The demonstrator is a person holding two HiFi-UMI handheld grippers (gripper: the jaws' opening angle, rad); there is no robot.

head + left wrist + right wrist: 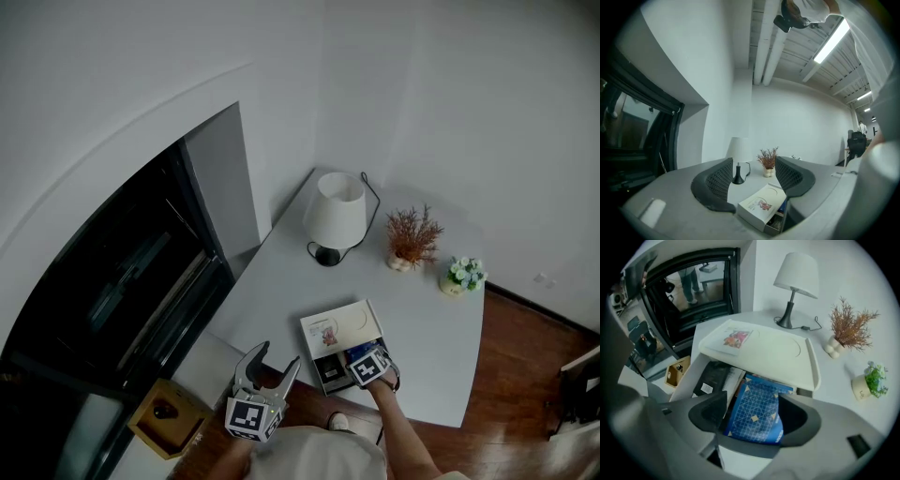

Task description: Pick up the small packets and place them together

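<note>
Jaws spread wide and empty, the left gripper point(272, 362) is held level off the near left edge of the pale grey tabletop point(431, 342) in the head view. Just to its right, the right gripper point(369, 362) points steeply down over the open near end of a flat white cardboard box point(341, 328). Far across the tabletop stand a white-shaded table lamp point(335, 220), a rust-brown dried plant point(411, 239) and a small flower pot point(462, 275) of green and white blooms. A small yellow wooden box point(167, 412) sits low at the near left, below the tabletop.

From the left gripper view, that gripper's point(753, 173) two dark jaws stand well apart with nothing between them. The white cardboard box point(761, 206) lies beyond their tips, with the lamp and the dried plant farther off.

From the right gripper view, that gripper's point(752, 414) jaws are wide open, one on either side of a blue packet with a pale grid pattern point(757, 411). That packet lies in the open part of the box, and the pads are not visibly pressing on it. A black packet with a white label point(712, 378) lies just to its left in the same box. The white lid, printed with a small red flower, covers the far part.
</note>
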